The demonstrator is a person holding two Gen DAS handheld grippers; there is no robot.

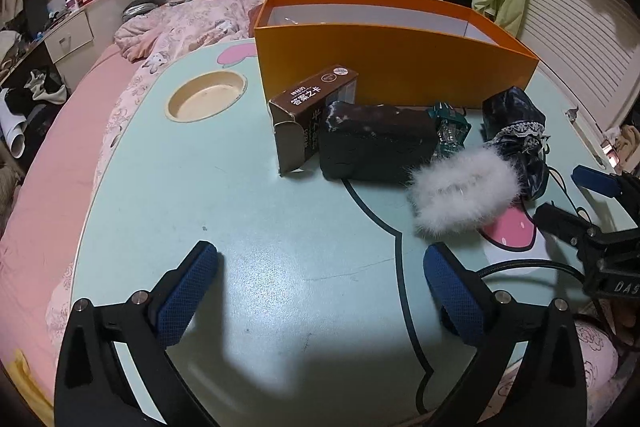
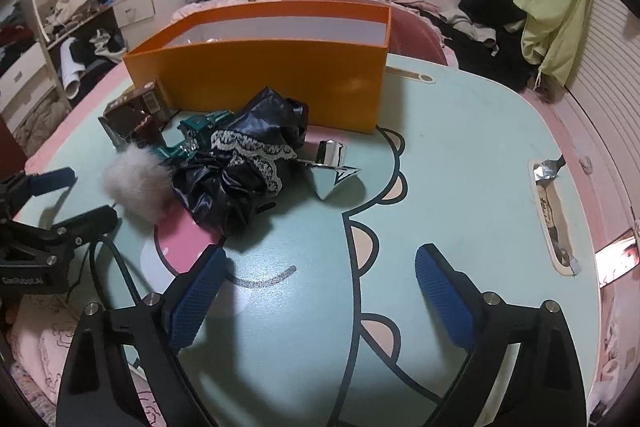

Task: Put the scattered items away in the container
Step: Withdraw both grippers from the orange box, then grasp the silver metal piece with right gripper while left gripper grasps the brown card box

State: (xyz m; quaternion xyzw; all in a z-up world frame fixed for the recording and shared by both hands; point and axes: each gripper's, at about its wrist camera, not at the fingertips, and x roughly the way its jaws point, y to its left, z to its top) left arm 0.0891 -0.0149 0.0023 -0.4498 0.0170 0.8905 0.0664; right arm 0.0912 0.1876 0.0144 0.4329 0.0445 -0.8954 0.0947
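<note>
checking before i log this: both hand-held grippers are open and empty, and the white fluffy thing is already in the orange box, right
Not quite. The white fluffy thing is not in the orange box; the left wrist view shows it lying on the table in front of it. Both the left hand-held gripper and right hand-held gripper are open and empty.

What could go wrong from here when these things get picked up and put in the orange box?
The brown card box stands with an open flap, so a squeeze may crush it or spill its contents. The black fabric is slippery and draped against the green bottle, so lifting it may drag the bottle along. The orange box looks light and could slide if bumped.
</note>
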